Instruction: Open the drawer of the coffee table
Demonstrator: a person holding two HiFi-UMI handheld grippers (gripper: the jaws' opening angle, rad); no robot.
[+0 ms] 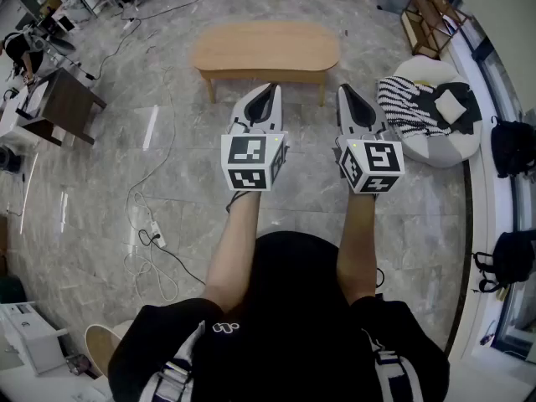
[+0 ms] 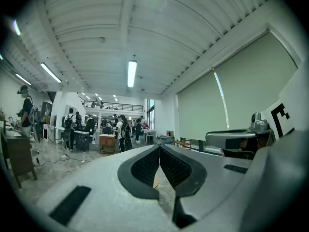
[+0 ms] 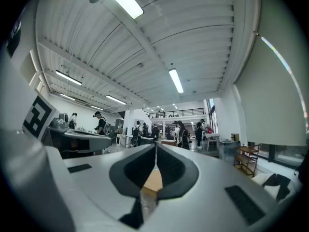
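Observation:
A light wooden coffee table [image 1: 266,50] with rounded ends stands on the marble floor ahead of me; no drawer shows from this side. My left gripper [image 1: 270,90] and right gripper [image 1: 348,92] are held level side by side, short of the table's near edge and not touching it. Both are shut with nothing between the jaws. In the left gripper view the black pads [image 2: 145,167] meet at the tip of the left gripper [image 2: 159,148]. A sliver of the table's wood [image 3: 153,181] shows under the shut right gripper [image 3: 155,148] in the right gripper view.
A white beanbag with a striped cloth [image 1: 427,107] lies right of the table. A wooden rack [image 1: 429,19] stands behind it. A dark side table [image 1: 69,105] is at the left, and a power strip with cables [image 1: 152,234] lies on the floor. People stand far off [image 2: 120,132].

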